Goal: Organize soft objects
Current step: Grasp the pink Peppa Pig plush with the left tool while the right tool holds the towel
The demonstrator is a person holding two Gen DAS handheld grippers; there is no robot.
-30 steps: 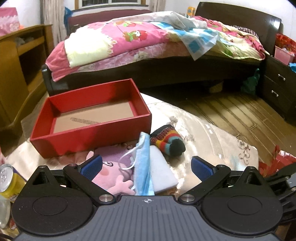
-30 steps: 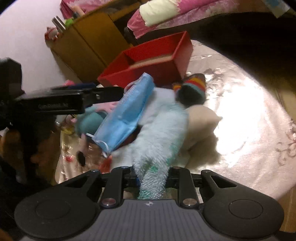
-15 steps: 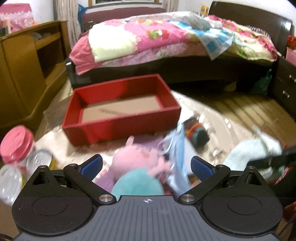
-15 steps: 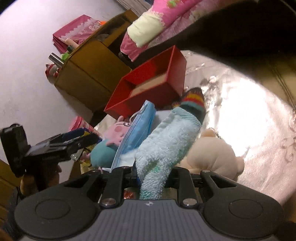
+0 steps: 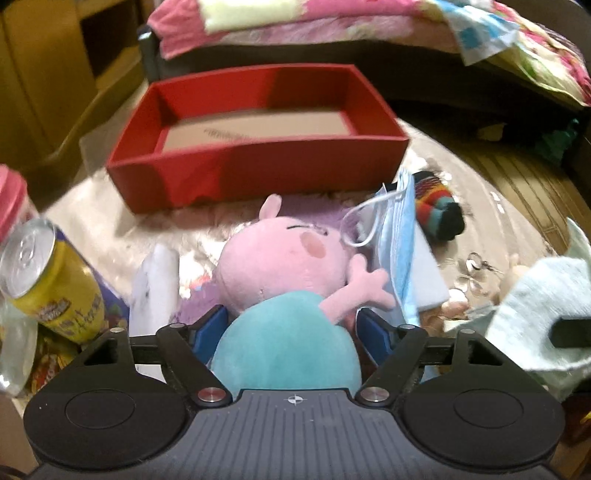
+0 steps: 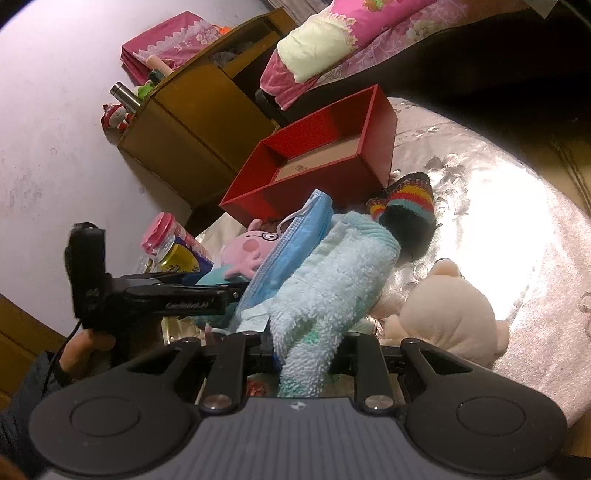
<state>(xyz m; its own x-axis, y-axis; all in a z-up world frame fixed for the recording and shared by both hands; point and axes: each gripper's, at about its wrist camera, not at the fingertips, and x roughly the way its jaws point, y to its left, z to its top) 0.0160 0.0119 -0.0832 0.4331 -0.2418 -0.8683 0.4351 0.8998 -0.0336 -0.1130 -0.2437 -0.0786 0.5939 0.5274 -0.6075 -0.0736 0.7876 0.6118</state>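
A pink pig plush (image 5: 295,258) in a teal dress lies on the shiny table in front of the red box (image 5: 258,173). My left gripper (image 5: 291,326) is down over it and its jaws are closing, the blue pads (image 5: 212,325) against both sides of the teal body. In the right wrist view the left gripper (image 6: 225,291) reaches in from the left beside the pig plush (image 6: 251,247). My right gripper (image 6: 306,350) is shut on a light blue towel (image 6: 332,280) that hangs up out of it. A blue face mask (image 5: 399,240) leans against the pig.
A striped sock (image 6: 406,210) lies beside the red box (image 6: 384,125), and a cream plush bear (image 6: 447,317) sits to the right. A yellow can (image 5: 51,273) and a pink-lidded jar (image 5: 11,199) stand at the left. Behind are a bed (image 5: 332,29) and a wooden cabinet (image 6: 192,122).
My left gripper has come down and forward over the pig plush and its jaws have narrowed around the teal body. The right gripper keeps its hold on the towel and has tilted slightly.
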